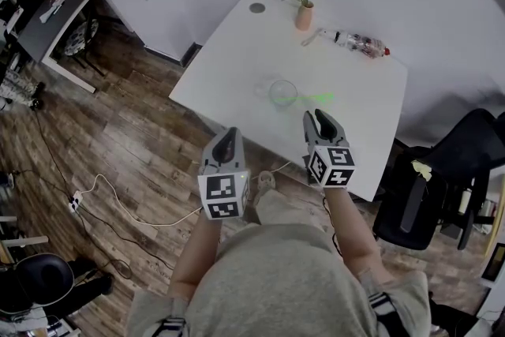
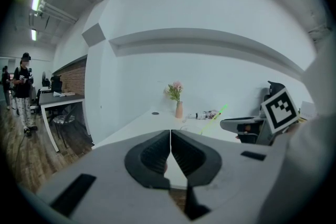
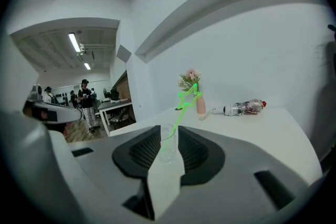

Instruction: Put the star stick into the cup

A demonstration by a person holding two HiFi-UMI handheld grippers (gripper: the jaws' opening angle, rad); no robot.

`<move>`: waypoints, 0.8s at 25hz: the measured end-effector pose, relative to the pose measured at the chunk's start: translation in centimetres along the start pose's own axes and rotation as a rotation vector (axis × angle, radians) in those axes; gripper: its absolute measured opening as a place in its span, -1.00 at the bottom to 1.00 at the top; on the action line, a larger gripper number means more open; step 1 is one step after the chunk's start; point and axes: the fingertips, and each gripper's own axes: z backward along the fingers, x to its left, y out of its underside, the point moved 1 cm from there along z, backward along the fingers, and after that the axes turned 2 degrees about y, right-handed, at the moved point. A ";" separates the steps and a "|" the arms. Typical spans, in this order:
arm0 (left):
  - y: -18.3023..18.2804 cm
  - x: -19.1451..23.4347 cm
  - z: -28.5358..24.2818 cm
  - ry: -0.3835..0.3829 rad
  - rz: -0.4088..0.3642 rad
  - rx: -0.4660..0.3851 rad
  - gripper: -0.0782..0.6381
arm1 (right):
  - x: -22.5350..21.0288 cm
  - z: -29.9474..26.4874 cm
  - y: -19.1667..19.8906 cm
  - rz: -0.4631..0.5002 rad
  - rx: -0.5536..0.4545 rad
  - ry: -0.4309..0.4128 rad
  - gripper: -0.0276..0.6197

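The main risk, as I judge it, is a tip-over. The thin neon-green star stick [image 3: 182, 104] leans far out over the rim of the small clear plastic cup [image 3: 167, 145]. A cup that light could topple under the lean or from a knock to the white table [image 1: 237, 51]. A careless sweep by either of the 2 tools could also catch the star end.

The right gripper [image 1: 319, 117] has its jaws spread, with nothing clamped. The cup stands in line with the gap but ahead of the tips, out on the table. The stick's lower end sits inside the cup and its star tilts up to the right. The left gripper [image 2: 170, 136] has its jaws pressed together on nothing, short of the table edge.
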 end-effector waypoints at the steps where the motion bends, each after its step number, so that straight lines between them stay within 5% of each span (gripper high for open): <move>1: 0.1 -0.2 0.5 0.001 -0.001 -0.003 -0.76 | 0.2 0.6 -0.1 0.003 -0.007 -0.002 -0.59; 20: 2.7 -3.9 11.8 -0.005 0.004 -0.053 -0.76 | 6.1 14.1 0.0 0.100 -0.116 -0.030 -0.87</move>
